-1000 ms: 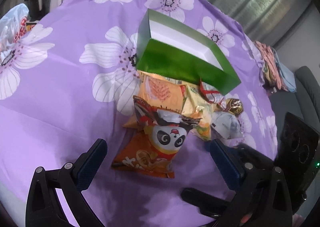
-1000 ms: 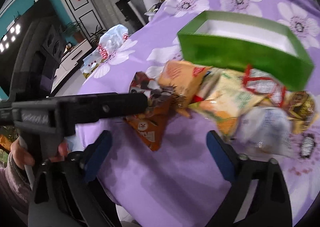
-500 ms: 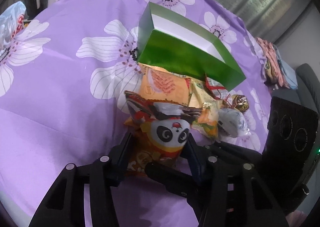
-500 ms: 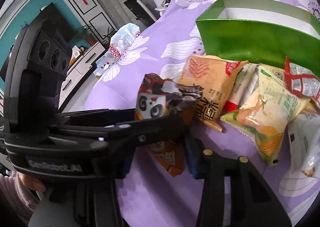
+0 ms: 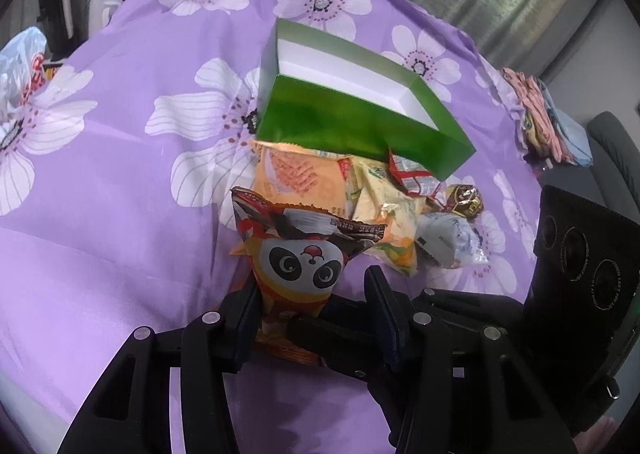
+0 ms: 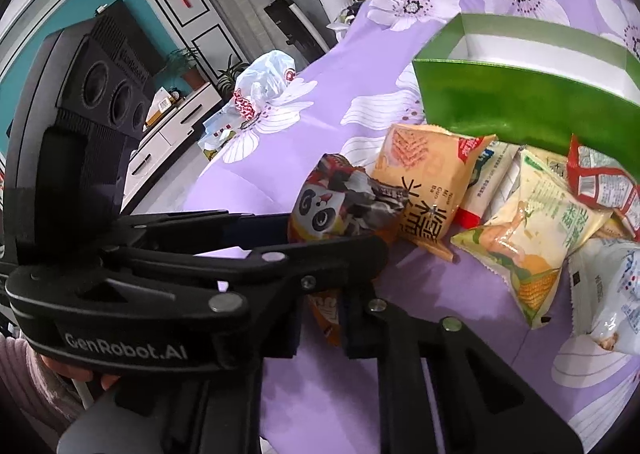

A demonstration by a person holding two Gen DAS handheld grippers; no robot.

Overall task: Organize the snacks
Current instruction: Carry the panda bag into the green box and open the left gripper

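Observation:
A panda snack bag [image 5: 300, 254] stands up at the near end of a pile of snack packets, and shows too in the right wrist view [image 6: 340, 205]. My left gripper [image 5: 312, 314] is shut on its lower part. My right gripper [image 6: 324, 322] is shut on the same bag's bottom edge, crossing under the left one. Behind lie an orange packet [image 5: 296, 181], a yellow corn packet [image 6: 528, 230], a red packet [image 6: 600, 185] and a white packet [image 6: 612, 286]. An open green box [image 5: 360, 121] with a white inside stands just beyond the pile.
A purple flowered cloth [image 5: 120, 173] covers the table. A white plastic bag [image 6: 264, 81] lies at the table's far left edge. Folded cloths [image 5: 544, 121] lie at the far right edge. A TV stand [image 6: 172, 129] is beyond the table.
Both grippers were open a second ago. They have closed on the panda bag, which now stands up off the cloth instead of lying flat.

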